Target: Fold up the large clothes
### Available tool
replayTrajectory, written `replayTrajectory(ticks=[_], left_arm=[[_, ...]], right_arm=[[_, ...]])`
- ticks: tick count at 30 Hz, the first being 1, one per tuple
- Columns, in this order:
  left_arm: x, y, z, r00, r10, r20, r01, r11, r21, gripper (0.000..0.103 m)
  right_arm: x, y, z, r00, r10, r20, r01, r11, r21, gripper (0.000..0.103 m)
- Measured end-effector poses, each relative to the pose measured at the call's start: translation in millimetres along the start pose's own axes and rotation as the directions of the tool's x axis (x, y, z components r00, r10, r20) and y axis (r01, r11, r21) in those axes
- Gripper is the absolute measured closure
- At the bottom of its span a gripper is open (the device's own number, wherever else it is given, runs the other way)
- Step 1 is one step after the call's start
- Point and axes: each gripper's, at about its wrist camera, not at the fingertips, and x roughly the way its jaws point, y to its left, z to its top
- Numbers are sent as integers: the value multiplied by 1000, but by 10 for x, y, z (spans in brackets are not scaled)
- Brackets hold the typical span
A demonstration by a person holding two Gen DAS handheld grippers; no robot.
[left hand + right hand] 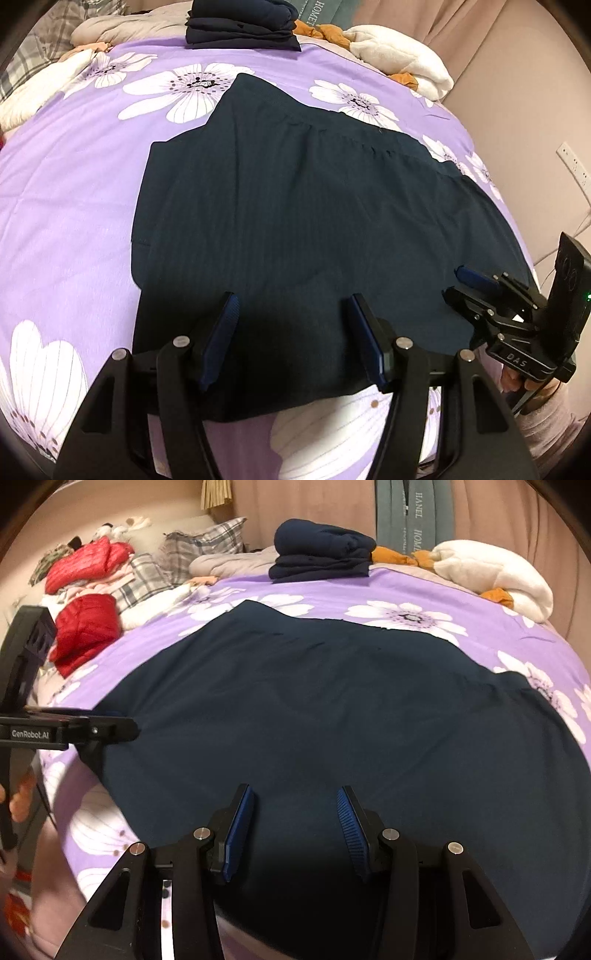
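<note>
A: Where's the dark garment?
B: Spread flat mid-bed on the purple floral sheet, hem reaching the near edge.
A: Grippers?
B: Left gripper jaws apart over the near hem, nothing pinched. Right gripper same, gaping, empty, above fabric nr the near edge.
A: Other stuff?
B: Folded navy stack at far edge, white plush far-right corner.

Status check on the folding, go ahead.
Left gripper and right gripper open, empty. Dark garment spread on bedspread. Nothing in the way.
</note>
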Motion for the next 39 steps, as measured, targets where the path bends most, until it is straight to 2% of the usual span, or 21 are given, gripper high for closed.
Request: replayTrajectory(ticks=[4,7,9,12,14,16,17,19,22,25,29,32,35,39], left_arm=[[-85,7,-37,1000,-18,5,18,1000,-26,41],[-151,31,-60,999,-31,10,31,998,-47,40],[-171,43,-89,999,-36,16,37,998,-58,40],[-200,38,-133,999,-35,28,37,997,-63,40],[-212,22,-158,999,-33,35,35,998,-57,40],[-217,46,-173,998,-38,41,40,998,-57,39],[-217,55,-187,998,-38,43,41,998,-58,39],[-208,69,-210,998,-36,43,38,998,-58,38],[-207,73,-239,998,-28,50,31,999,-44,38],[-269,125,-269,998,-38,52,41,996,-74,38],[-390,219,-328,998,-24,53,28,996,-87,40],[-387,282,-393,998,-33,49,38,993,-109,40],[-325,292,-401,998,-39,48,45,990,-134,39],[-291,282,-402,997,-58,52,65,987,-150,33]], right_arm=[[-198,-61,-10,997,77,10,-77,996,36,53],[-446,-237,-29,997,38,62,-42,997,66,53],[-648,-442,-63,995,-44,94,34,994,105,53],[-805,-709,-167,981,-171,94,154,974,165,53],[-854,-903,-305,954,-296,54,280,939,201,53],[-880,-1038,-451,937,-349,23,334,912,239,53],[-894,-1092,-543,932,-362,13,347,901,260,50],[-910,-1150,-671,937,-350,21,329,898,291,46],[-861,-1238,-827,953,-298,47,264,898,351,46],[-844,-1305,-869,966,-253,57,208,886,415,46],[-1009,-1236,-761,968,-243,64,193,881,432,45],[-1119,-1252,-809,961,-265,77,206,875,438,45],[-1039,-1270,-890,955,-292,48,246,873,422,45],[-929,-1360,-973,967,-253,42,207,866,456,44]])
